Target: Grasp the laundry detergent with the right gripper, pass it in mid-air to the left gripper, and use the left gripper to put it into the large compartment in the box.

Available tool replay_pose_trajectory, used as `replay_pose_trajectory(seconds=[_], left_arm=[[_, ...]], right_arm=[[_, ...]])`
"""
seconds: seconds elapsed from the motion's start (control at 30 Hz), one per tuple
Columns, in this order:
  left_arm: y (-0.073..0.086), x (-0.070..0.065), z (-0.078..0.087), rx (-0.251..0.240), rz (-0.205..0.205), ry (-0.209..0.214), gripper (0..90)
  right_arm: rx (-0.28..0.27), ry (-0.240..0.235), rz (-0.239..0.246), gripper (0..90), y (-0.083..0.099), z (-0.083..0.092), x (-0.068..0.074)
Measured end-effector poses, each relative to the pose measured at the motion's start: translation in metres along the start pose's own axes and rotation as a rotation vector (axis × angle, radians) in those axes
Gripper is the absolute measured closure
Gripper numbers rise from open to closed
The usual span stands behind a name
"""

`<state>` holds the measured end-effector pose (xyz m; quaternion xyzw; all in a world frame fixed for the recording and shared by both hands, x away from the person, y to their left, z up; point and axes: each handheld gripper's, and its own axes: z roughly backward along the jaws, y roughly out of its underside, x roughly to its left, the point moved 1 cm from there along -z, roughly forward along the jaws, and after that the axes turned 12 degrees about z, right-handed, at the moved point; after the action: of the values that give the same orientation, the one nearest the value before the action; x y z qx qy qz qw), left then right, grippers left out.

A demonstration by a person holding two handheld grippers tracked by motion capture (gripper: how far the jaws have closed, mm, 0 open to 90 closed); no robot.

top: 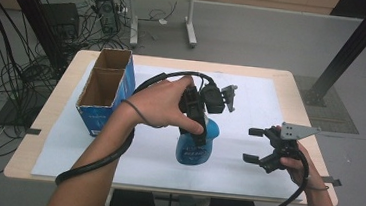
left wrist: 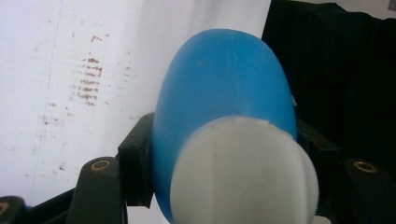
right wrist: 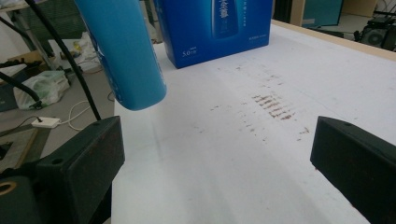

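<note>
Two grippers work over a desk (top: 301, 101) covered with a white sheet (top: 252, 96) that carries a patch of brownish scuff marks, plain in both gripper views. Nearest, at the right of the high view, the right gripper (top: 253, 145) sits in the person's right hand (top: 298, 166) just above the near right part of the sheet, its jaws spread wide with nothing between them; in the right gripper view the two black jaws stand well apart over bare sheet. A little farther and toward the middle, the left gripper (top: 196, 127) is clenched on a blue bottle (top: 196, 144), held in the left hand (top: 163, 104); the bottle hangs lifted off the sheet, near the desk's middle. In the left gripper view the jaws press on either side of the bottle (left wrist: 224, 88) just below its white cap (left wrist: 245, 172). White lettering runs across the bottle's lower body in the high view, too small to read. Farthest, at the far left of the desk, stands an open blue carton (top: 107, 84), its top flaps up and two empty compartments inside. In the right gripper view the carton's blue face (right wrist: 215, 28) carries a picture of a bottle and small white print, of which "5.0" can be made out; the rest is too blurred to read.
</note>
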<state>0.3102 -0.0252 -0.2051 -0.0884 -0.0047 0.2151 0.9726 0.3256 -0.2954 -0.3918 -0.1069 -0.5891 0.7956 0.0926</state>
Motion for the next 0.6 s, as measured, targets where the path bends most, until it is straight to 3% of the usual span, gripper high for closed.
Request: replay_pose_trajectory(seconds=[0.2,0.37,0.43,0.53,0.57,0.6], left_arm=[[0.001,0.002,0.003,-0.027,0.047,-0.012,37.1],[0.004,0.009,0.008,-0.055,0.134,-0.031,37.1],[0.004,0.009,0.008,-0.060,0.145,-0.033,37.1],[0.005,0.013,0.009,-0.073,0.221,-0.052,37.1],[0.005,0.013,0.009,-0.073,0.221,-0.052,37.1],[0.005,0.015,0.010,-0.081,0.257,-0.064,37.1]], right_arm=[[-0.005,0.032,-0.008,3.1,0.004,-0.001,-0.001],[-0.001,0.033,-0.008,3.2,0.004,-0.004,-0.002],[-0.001,0.039,-0.009,3.2,0.004,-0.004,-0.002],[-0.002,0.054,-0.004,3.3,0.003,-0.005,-0.003],[-0.006,0.056,-0.003,3.3,0.002,-0.005,-0.003],[-0.007,0.056,-0.004,3.3,0.002,-0.005,-0.004]])
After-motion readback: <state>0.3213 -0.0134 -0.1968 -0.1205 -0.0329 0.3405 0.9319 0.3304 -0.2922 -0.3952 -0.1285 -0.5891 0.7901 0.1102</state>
